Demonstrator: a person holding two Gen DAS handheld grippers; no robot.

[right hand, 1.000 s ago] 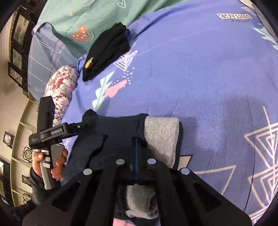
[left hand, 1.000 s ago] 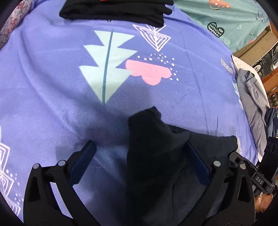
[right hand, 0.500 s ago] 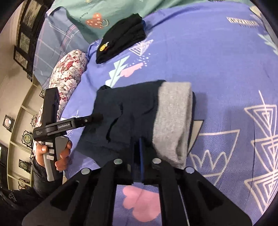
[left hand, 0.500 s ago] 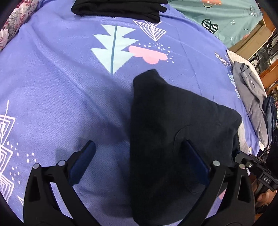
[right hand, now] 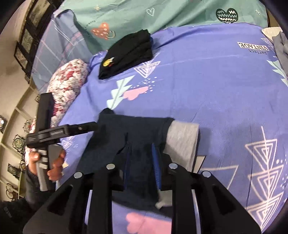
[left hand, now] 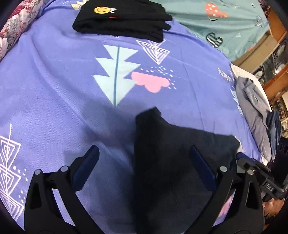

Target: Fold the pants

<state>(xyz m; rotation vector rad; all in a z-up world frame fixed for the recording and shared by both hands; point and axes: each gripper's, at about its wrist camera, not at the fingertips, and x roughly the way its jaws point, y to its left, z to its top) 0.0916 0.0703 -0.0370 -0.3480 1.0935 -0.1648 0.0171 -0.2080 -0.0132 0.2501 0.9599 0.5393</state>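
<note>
The dark navy pants (left hand: 172, 162) lie folded on the purple bedspread (left hand: 54, 90), with a grey waistband (right hand: 181, 142) on their right end. My left gripper (left hand: 144, 153) is open wide, its right finger over the pants' left part, holding nothing. In the right wrist view the left gripper's tip (right hand: 86, 126) is at the pants' left edge. My right gripper (right hand: 141, 153) is partly open, its jaws a little apart over the pants (right hand: 126, 136) near the waistband.
A folded black garment (left hand: 122, 19) with a smiley patch lies at the far side, also in the right wrist view (right hand: 127, 54). A floral pillow (right hand: 66, 90) is at the left. Grey clothes (left hand: 252, 100) are piled at the right. A teal blanket (right hand: 144, 12) lies beyond.
My right gripper was shut on the pants and has now opened a little. The pants were laid down and flattened. My left gripper stayed open and drew back slightly.
</note>
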